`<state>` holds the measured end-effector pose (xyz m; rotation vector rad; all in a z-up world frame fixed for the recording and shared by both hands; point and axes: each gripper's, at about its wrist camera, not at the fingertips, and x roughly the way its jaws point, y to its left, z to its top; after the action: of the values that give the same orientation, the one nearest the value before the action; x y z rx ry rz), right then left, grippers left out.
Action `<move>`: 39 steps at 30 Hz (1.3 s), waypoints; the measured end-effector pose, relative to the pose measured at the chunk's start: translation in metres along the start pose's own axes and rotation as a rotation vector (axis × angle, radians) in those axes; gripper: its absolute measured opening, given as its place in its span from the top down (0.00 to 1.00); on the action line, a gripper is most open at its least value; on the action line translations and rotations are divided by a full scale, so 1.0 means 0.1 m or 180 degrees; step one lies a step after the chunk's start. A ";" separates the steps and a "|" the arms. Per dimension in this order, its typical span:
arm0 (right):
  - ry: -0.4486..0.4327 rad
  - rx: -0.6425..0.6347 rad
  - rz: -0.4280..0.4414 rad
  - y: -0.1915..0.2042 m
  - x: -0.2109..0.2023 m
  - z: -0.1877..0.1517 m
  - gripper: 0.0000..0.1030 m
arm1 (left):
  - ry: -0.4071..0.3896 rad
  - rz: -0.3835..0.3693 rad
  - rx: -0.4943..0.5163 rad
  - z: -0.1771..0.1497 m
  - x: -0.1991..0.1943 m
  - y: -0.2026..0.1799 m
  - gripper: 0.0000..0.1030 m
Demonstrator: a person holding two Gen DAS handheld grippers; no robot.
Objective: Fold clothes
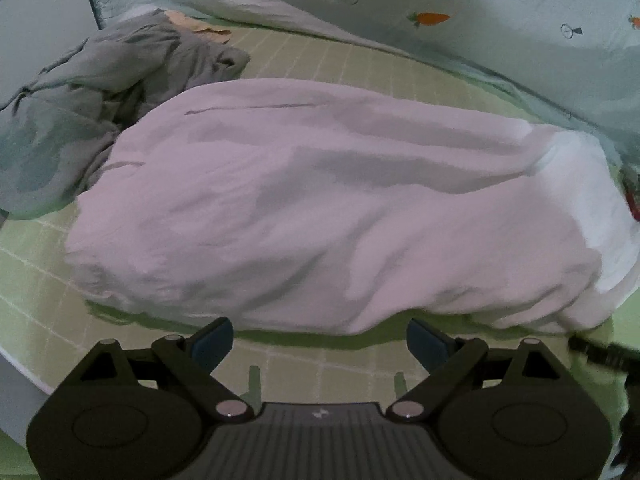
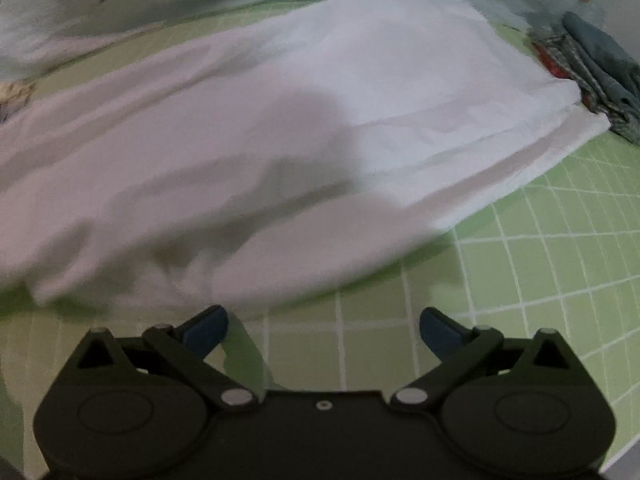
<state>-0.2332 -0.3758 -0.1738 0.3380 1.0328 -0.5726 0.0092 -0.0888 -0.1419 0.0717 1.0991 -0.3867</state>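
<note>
A white garment (image 1: 320, 208) lies folded lengthwise across the green checked bedsheet (image 1: 312, 364). It also fills the right wrist view (image 2: 280, 128), somewhat blurred. My left gripper (image 1: 320, 340) is open and empty, just short of the garment's near edge. My right gripper (image 2: 324, 330) is open and empty, close to the near edge of the garment, over bare sheet (image 2: 520, 280).
A crumpled grey garment (image 1: 100, 92) lies at the back left. A pale quilt with carrot prints (image 1: 440, 8) runs along the back. A stack of folded dark and red clothes (image 2: 588, 68) sits at the far right beside the white garment.
</note>
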 end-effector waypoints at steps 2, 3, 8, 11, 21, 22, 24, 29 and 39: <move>-0.0001 -0.0053 0.0032 -0.06 -0.01 -0.03 0.00 | -0.0010 -0.0014 -0.0039 0.03 0.03 -0.15 0.09; -0.0003 -0.0087 0.0053 -0.10 -0.02 -0.04 0.00 | -0.0015 -0.0010 -0.0055 0.03 0.05 -0.23 0.09; 0.0010 0.0011 0.0006 -0.42 -0.04 0.02 0.00 | 0.0007 0.0022 -0.0165 0.09 0.13 -0.65 0.09; -0.0216 0.0086 -0.0071 -0.53 -0.10 0.14 0.00 | 0.0062 0.0075 -0.0239 0.09 0.17 -0.83 0.08; -0.0290 -0.0034 0.0078 -0.14 0.10 0.42 0.00 | 0.0166 0.0291 -0.0242 -0.02 0.15 -0.86 0.08; -0.0275 -0.0068 0.0101 -0.08 0.13 0.43 0.00 | 0.0168 0.0292 -0.0254 -0.03 0.13 -0.83 0.08; -0.0245 -0.0135 0.0147 0.05 0.19 0.46 0.00 | 0.0162 0.0269 -0.0266 -0.06 0.11 -0.77 0.08; -0.0170 -0.0303 0.0260 0.35 0.33 0.52 0.00 | 0.0235 0.0199 -0.0308 -0.12 0.12 -0.61 0.08; -0.0095 -0.0668 0.0324 0.64 0.16 0.11 0.00 | 0.0321 0.0040 -0.0143 -0.12 0.16 -0.31 0.08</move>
<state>-0.1813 -0.3341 -0.1825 0.1949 1.0307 -0.3729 -0.0054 -0.1188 -0.1575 0.0589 1.2059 -0.3500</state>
